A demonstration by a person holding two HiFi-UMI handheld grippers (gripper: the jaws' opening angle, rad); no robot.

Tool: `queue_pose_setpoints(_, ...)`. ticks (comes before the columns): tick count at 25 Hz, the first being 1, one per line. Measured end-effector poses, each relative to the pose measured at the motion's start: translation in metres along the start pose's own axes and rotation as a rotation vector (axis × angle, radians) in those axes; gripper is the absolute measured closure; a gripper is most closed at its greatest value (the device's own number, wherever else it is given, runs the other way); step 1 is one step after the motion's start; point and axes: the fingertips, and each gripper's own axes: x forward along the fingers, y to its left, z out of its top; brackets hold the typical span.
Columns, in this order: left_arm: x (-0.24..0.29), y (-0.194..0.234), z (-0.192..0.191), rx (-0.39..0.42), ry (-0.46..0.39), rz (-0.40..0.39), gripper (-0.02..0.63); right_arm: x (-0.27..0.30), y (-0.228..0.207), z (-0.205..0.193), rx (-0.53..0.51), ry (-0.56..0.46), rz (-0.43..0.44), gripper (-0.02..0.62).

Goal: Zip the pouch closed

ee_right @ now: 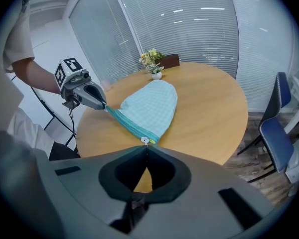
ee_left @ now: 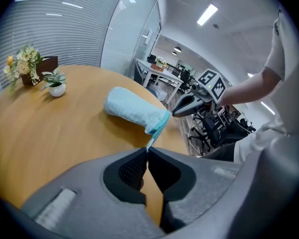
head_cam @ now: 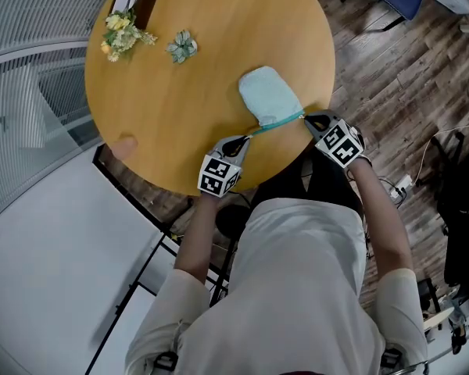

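The pouch (head_cam: 270, 96) is clamped at its end by the left gripper (head_cam: 246, 137); the pull (ee_right: 145, 141) is pinched by the right gripper (head_cam: 306, 116).

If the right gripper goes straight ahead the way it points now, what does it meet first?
The light blue pouch: the right gripper is shut on its zip pull, so the pouch body lies directly ahead of the jaws.

The light blue cloth pouch (head_cam: 270, 96) lies on the round wooden table (head_cam: 180, 84), near the person's edge. The left gripper (head_cam: 246, 137) touches its left corner, the right gripper (head_cam: 306, 117) its right corner. A yellow flower bunch (head_cam: 121, 33) and small potted plant (head_cam: 182, 47) stand far behind, leftward.
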Motion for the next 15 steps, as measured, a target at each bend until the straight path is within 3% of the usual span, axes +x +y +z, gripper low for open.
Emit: queue_pose_setpoints(15,0.019,-0.011,-0.012,-0.029,0.036,-0.018,0.572,0.016,-0.012,-0.020,0.017,0.108,-0.106,0.578)
